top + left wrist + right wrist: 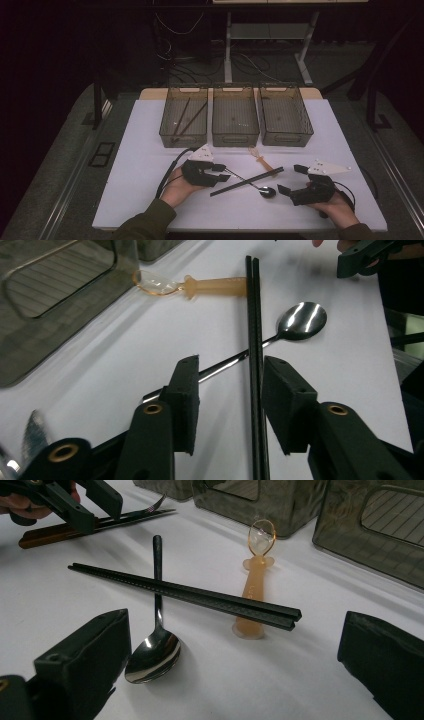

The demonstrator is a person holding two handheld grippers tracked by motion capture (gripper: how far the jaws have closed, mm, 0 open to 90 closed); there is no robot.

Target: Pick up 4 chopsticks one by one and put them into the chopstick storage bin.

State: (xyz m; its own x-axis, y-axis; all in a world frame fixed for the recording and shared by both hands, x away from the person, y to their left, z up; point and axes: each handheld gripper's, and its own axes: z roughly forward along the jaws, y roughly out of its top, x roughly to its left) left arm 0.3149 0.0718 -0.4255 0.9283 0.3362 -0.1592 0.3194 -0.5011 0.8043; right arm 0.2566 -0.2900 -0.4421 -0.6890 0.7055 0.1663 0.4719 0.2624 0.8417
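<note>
Two black chopsticks (pixel 255 365) lie side by side as a pair on the white table (pixel 145 150), and we see them running straight up between our left gripper (pixel 227 400)'s pads, their long axis nearly in line with the jaws. In the left gripper view the right pad stands just beside the pair and the left pad sits a little off it, over the handle of the polished steel spoon (pixel 300 321), so the jaws are part-closed around the sticks but not yet pressing them. No other hand is as near: from the high view the left gripper (pixel 212 171) sits at the pair's near-left end, while the right gripper (pixel 294 179) rests apart, beyond the spoon's bowl. Its jaws stand wide, with nothing between them.

We judge that the coming squeeze turns on catching both sticks and missing the spoon handle, which crosses under them just ahead of the pads.

An orange translucent plastic spoon (pixel 255 580) lies under the pair's far end. Three smoky clear bins (pixel 235 116) wait along the table's far edge; the left one (pixel 184 117) already holds long dark sticks.

We hold the left forearm low, with the gripper pointing level across the table.
</note>
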